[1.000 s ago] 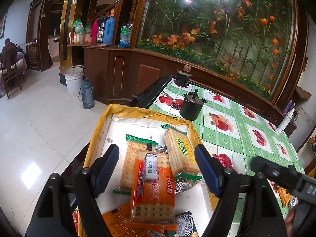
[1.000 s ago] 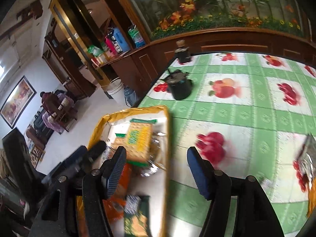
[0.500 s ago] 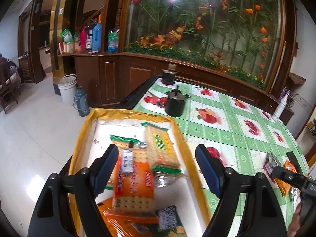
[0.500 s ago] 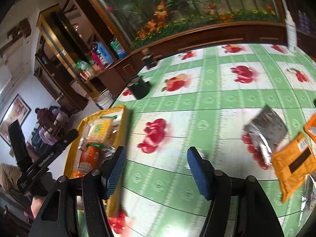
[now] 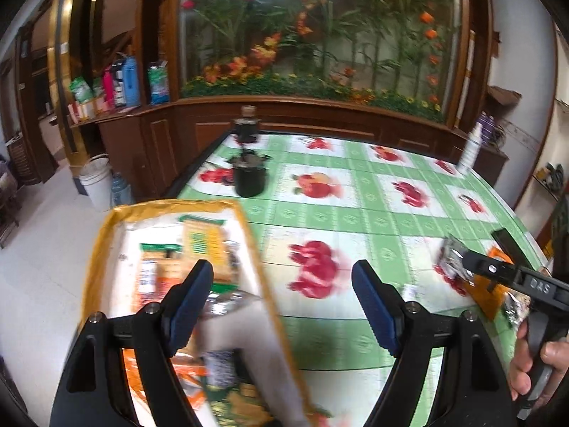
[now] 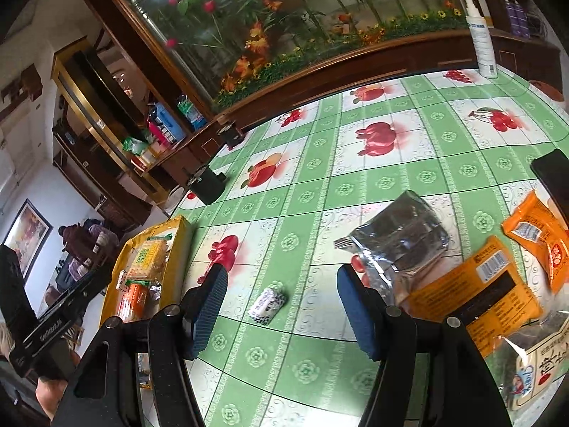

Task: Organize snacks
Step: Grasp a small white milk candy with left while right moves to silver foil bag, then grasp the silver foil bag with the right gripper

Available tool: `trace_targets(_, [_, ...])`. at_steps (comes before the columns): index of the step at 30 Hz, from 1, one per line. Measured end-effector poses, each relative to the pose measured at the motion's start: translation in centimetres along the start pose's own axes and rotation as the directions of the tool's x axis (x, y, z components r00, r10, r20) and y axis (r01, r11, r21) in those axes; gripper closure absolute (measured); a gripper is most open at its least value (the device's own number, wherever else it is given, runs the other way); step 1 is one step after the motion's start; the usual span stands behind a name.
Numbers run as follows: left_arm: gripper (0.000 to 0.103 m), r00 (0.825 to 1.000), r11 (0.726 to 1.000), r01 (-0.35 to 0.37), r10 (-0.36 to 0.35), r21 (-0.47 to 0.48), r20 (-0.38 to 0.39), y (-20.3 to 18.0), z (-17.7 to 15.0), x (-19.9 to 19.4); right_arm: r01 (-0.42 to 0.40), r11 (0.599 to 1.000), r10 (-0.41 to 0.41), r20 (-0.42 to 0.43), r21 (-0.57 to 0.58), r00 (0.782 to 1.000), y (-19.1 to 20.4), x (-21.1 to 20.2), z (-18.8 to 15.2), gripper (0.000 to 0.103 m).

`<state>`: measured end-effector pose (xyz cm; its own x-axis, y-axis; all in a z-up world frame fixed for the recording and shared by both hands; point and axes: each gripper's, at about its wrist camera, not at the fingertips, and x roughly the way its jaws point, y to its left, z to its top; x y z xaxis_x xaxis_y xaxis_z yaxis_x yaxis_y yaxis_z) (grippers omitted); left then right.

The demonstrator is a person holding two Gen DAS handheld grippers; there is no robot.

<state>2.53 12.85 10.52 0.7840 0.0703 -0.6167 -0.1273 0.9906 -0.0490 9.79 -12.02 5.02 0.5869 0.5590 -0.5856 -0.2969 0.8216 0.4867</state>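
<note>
Both grippers, left (image 5: 282,306) and right (image 6: 279,307), hang wide and empty above the table (image 6: 355,178); only the right view shows a small wrapped candy (image 6: 267,303), while packets fill the yellow tray (image 5: 265,274).

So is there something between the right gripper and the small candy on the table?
Nothing visible does. The right gripper is open and empty, and the small candy lies alone on the tablecloth just ahead of its fingertips. The silver packet lies off to the right, not in the path.
</note>
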Motion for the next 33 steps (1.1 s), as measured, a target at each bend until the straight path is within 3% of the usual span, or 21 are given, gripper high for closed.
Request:
trace_targets(8, [0.024,0.985,0.990,0.142,-0.139,0.016,-0.106,-3.6,-0.9,1.2,-0.012,0.997,0.009,0.031,0.081,0.999,-2.1,-2.6,1.1,0.035])
trace_targets(12, [0.024,0.953,0.968,0.251,-0.248,-0.003,-0.173,-5.9,-1.1,3.1,-0.026,0.990,0.019,0.054,0.142,0.998,-3.6,-3.4,1.6,0.035])
trace_targets(15, [0.025,0.941,0.965,0.262,-0.248,0.032,-0.229,-8.2,-1.6,5.2,-0.024,0.986,0.015,0.055,0.167,0.998,-4.2,-3.6,1.8,0.035])
trace_targets(18, [0.034,0.931,0.963,0.261,-0.232,0.072,-0.282,-10.3,-2.3,7.3,-0.025,0.982,0.013,0.067,0.186,0.998,-4.7,-4.0,1.9,0.035])
trace_targets(23, [0.038,0.934,0.967,0.221,-0.172,0.127,-0.314,-12.0,-2.8,10.2,-0.012,0.978,-0.006,0.085,0.209,0.996,-5.5,-4.5,2.3,0.035])
trace_targets(27, [0.073,0.924,0.961,0.243,-0.187,0.132,-0.335,-12.9,-3.4,11.7,0.030,0.978,-0.046,0.076,0.206,0.996,-6.0,-4.1,2.4,0.035])
trace_targets(28, [0.081,0.936,0.961,0.232,-0.178,0.151,-0.305,-13.0,-3.4,11.5,0.042,0.978,-0.057,0.068,0.204,0.996,-6.1,-3.8,2.5,0.035])
trace_targets(29, [0.088,0.934,0.960,0.233,-0.177,0.153,-0.309,-12.9,-3.5,11.7,0.051,0.978,-0.065,0.063,0.202,0.996,-6.1,-3.5,2.4,0.035])
trace_targets(33, [0.090,0.936,0.963,0.246,-0.205,0.114,-0.287,-11.6,-3.2,11.5,0.120,0.978,-0.129,0.042,0.171,0.991,-6.5,-1.7,2.8,0.035])
